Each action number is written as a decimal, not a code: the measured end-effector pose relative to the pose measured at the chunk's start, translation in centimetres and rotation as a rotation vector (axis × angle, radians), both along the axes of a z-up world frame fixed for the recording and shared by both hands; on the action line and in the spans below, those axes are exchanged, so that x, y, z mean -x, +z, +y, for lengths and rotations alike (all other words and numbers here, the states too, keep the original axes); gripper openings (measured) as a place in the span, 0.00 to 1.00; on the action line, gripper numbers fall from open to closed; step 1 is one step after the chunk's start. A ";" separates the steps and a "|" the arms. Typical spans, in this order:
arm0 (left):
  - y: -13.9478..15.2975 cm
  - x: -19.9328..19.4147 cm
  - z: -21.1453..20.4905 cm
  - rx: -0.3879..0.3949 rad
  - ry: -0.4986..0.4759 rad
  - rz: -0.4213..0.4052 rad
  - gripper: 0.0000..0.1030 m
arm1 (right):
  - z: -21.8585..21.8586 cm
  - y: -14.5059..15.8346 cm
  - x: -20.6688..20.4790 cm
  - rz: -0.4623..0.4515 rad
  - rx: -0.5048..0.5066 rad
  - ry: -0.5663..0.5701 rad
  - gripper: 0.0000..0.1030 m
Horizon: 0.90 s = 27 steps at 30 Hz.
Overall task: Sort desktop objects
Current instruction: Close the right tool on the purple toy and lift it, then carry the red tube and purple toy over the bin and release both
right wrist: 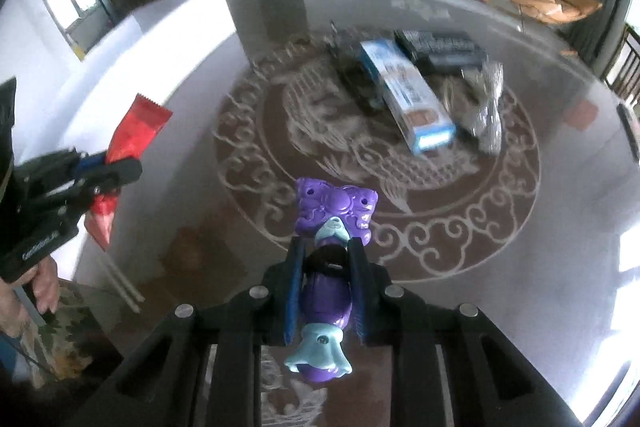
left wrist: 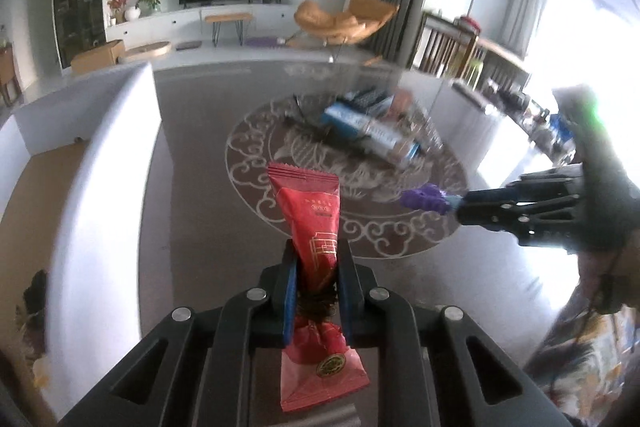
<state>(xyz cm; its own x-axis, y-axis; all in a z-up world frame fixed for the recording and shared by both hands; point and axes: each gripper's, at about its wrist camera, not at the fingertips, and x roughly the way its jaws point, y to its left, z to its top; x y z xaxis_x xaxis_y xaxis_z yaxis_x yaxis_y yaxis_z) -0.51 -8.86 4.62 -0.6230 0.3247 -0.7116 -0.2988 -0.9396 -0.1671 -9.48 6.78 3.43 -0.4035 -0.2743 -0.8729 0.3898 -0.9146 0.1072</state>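
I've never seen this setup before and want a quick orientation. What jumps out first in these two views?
The red snack packet stands out, clamped upright in the left gripper above the glass table. Next is the purple toy figure, pinched in the right gripper. Beyond both, a blue box lies among a small pile at the middle of the table's swirling round pattern.

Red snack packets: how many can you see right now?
1: the red snack packet is clamped in the left gripper above the table. Others may hide in the blurred pile.
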 end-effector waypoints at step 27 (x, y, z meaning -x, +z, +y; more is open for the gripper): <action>-1.2 -4.3 -29.4 0.027 0.610 -0.232 0.49 | -36.1 3.1 -2.8 -0.002 0.251 0.405 0.24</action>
